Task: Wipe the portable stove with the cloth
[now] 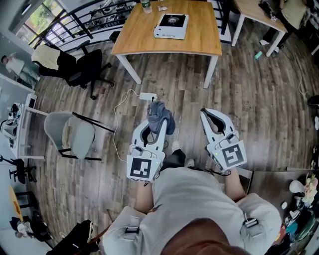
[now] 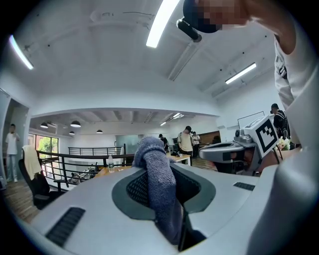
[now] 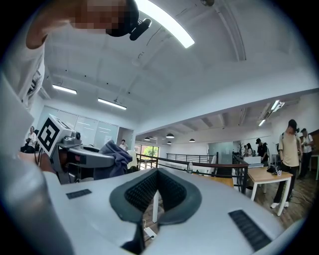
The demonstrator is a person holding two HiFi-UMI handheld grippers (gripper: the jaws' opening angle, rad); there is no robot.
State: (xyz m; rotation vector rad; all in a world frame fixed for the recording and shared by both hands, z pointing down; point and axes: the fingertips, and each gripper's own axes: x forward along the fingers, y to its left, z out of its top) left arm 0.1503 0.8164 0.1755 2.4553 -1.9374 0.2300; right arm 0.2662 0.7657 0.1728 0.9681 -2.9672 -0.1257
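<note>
The portable stove (image 1: 171,26), a white box with a black top, lies on a wooden table (image 1: 199,45) far ahead of me. My left gripper (image 1: 156,120) is shut on a blue-grey cloth (image 1: 160,115), which bunches out past the fingertips. In the left gripper view the cloth (image 2: 158,189) hangs pinched between the jaws of the left gripper (image 2: 164,172). My right gripper (image 1: 207,114) is held beside it, shut with nothing in it. The right gripper view shows the right gripper (image 3: 157,185) with its pads together and the cloth (image 3: 117,154) off to the left.
A bottle (image 1: 145,5) stands at the table's far edge. On the wooden floor lie a power strip (image 1: 148,96) and its cable. A grey chair (image 1: 75,134) and a black office chair (image 1: 84,69) stand to the left. A second table (image 1: 254,10) is at the far right.
</note>
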